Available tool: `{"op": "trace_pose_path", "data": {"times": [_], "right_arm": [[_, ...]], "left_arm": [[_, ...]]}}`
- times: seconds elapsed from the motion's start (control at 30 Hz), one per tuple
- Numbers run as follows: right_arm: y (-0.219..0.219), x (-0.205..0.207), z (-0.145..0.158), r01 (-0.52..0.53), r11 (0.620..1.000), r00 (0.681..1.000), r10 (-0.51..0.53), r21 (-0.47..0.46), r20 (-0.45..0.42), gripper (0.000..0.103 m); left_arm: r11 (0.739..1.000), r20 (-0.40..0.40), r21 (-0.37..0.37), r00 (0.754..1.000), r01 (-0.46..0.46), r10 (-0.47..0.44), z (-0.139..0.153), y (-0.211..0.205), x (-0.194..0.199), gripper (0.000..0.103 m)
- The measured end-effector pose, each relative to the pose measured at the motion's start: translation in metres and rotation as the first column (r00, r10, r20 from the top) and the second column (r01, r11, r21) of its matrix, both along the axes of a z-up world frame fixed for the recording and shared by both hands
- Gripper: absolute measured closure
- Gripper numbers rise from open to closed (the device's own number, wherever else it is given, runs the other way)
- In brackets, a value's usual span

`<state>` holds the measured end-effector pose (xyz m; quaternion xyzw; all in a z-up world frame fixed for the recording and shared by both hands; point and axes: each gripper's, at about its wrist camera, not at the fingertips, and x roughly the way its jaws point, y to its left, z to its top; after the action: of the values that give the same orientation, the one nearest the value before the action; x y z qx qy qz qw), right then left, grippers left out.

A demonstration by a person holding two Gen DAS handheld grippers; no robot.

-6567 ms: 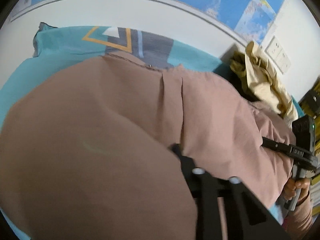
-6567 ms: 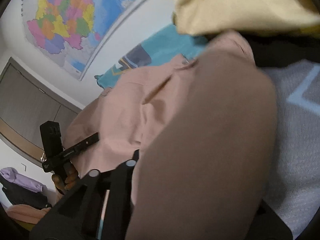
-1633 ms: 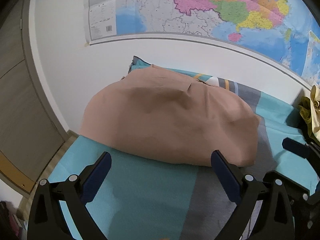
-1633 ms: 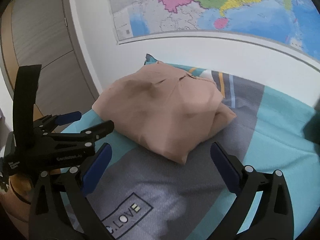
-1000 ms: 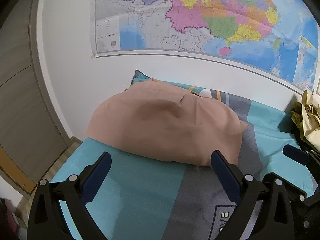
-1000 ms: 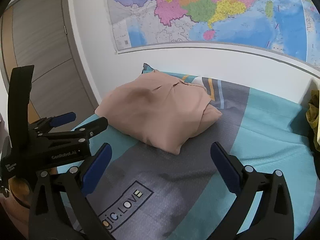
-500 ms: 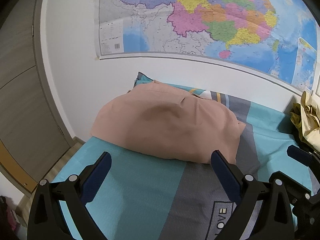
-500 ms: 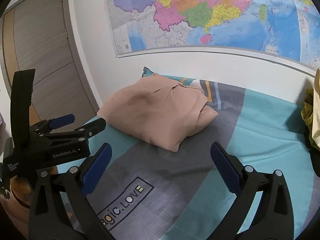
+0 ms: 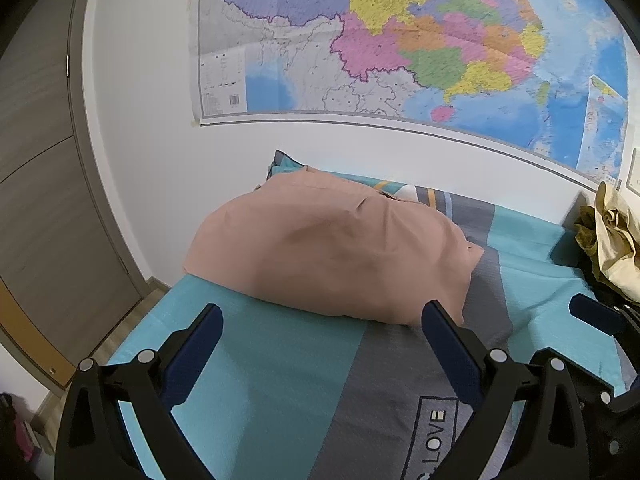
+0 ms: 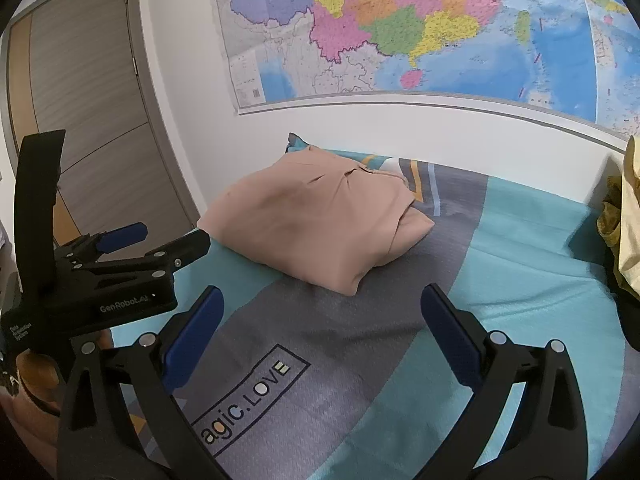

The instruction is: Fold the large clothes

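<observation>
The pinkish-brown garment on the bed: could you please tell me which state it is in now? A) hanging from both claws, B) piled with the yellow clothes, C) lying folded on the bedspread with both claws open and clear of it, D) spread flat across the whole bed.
C: the pinkish-brown garment lies as a folded bundle on the bedspread, with the left claw and right claw open short of it.

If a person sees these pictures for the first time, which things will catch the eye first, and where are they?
The eye goes first to the large colourful map that fills the wall behind the bed. Below it, the folded pinkish-brown garment lies on the teal and grey bedsheet, near the far left corner by the wall. In the foreground, the right gripper and the left gripper are both open and hold nothing.
</observation>
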<state>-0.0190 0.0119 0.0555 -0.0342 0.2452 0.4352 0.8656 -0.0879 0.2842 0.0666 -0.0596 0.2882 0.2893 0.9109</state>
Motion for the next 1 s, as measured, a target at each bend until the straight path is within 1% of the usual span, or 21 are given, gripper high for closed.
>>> {"op": "trace_pose_path", "data": {"times": [1.0], "right_arm": [[-0.014, -0.012, 0.003, 0.001, 1.000, 1.000, -0.002, 0.019, 0.013, 0.006]], "left_arm": [[1.000, 0.002, 0.007, 1.000, 0.010, -0.010, 0.001, -0.015, -0.007, 0.007]]}}
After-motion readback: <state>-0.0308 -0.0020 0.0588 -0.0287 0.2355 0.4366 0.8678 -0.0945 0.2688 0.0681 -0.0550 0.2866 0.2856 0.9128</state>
